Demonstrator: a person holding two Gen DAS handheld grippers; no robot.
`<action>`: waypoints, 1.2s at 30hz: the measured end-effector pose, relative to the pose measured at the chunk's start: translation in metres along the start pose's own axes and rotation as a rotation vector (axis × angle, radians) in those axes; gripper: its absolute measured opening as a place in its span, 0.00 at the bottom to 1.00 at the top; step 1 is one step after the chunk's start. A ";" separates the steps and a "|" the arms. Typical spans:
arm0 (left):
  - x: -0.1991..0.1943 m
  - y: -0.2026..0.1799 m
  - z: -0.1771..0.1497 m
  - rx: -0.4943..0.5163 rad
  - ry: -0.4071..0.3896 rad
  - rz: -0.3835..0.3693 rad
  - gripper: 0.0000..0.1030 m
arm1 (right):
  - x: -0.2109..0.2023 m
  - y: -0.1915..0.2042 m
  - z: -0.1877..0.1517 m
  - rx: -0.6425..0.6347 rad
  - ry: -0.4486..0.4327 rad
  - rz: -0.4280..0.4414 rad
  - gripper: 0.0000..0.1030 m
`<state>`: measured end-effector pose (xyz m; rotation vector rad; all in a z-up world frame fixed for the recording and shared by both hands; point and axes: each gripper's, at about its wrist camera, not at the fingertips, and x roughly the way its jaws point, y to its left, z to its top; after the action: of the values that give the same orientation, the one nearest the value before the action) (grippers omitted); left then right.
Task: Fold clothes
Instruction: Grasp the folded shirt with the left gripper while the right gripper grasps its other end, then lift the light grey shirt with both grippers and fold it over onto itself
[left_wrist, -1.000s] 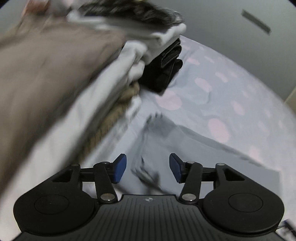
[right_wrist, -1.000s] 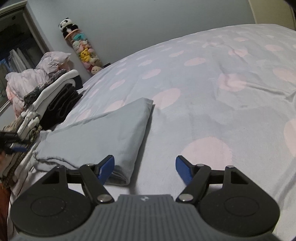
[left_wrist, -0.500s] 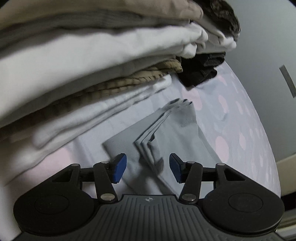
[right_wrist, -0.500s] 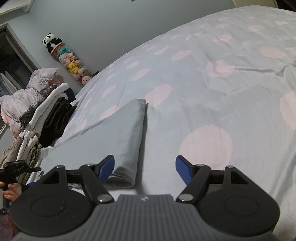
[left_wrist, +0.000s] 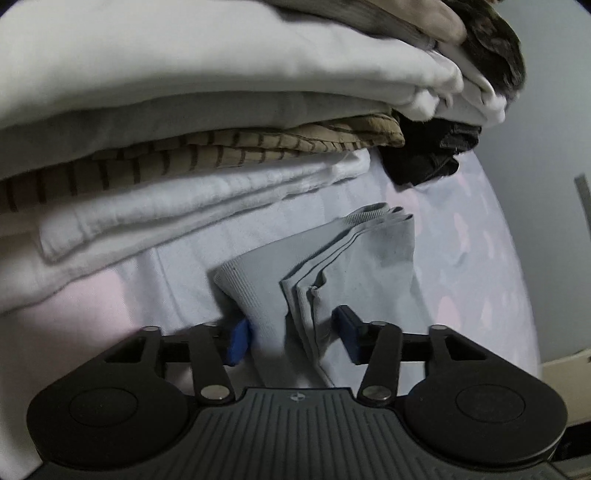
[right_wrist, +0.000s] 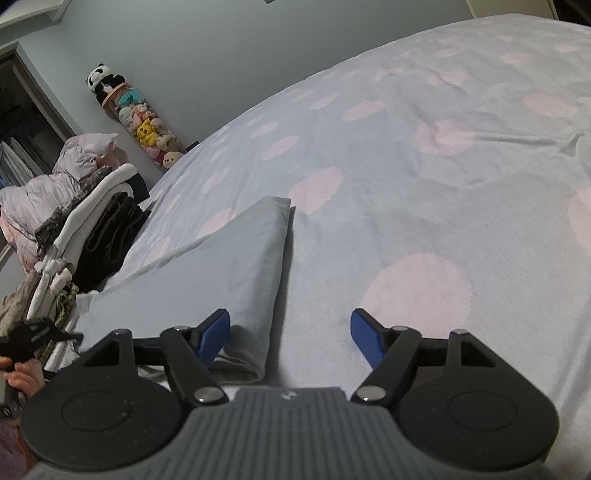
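- The folded pale grey-blue knit garment (left_wrist: 354, 258) lies on the bed, its layered hem edges fanned at the near end and its long body reaching away across the cover.
- The left gripper (left_wrist: 291, 338) has its two blue-padded jaws on either side of that layered end; they are about half open and closing. The left pad (left_wrist: 238, 341) lies against the ribbed outer fold, while the right pad appears just clear of the cloth, so no firm pinch shows.
- The right gripper (right_wrist: 290, 338) stands wide open. Its left pad (right_wrist: 214, 334) is touching or just beside the garment's near folded corner; the right one hovers over bare bed cover. It holds nothing.
- One grey bed cover with pink dots (right_wrist: 424, 177) carries everything.
- One stack of folded clothes (left_wrist: 192, 110) rises just left of the garment: white pieces, one tan striped piece, a black piece at the far end.
- Far left by the wall stands one clear tube of plush toys (right_wrist: 147, 127), a panda on top.
- A person's hand (right_wrist: 22, 376) shows at the left edge.
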<state>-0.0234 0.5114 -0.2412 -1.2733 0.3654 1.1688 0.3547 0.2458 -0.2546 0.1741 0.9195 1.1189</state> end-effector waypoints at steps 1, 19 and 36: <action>0.000 -0.001 -0.001 0.019 -0.007 0.011 0.42 | 0.001 -0.001 0.001 0.015 -0.001 0.006 0.68; -0.013 -0.018 0.007 0.177 -0.005 0.052 0.21 | 0.019 -0.008 0.007 0.344 0.097 0.214 0.10; -0.145 0.036 -0.059 0.188 0.118 -0.036 0.19 | -0.174 0.003 -0.040 0.536 0.061 0.106 0.09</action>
<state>-0.0934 0.3866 -0.1688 -1.1818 0.5249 1.0070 0.3024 0.0902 -0.1834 0.6349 1.2636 0.9565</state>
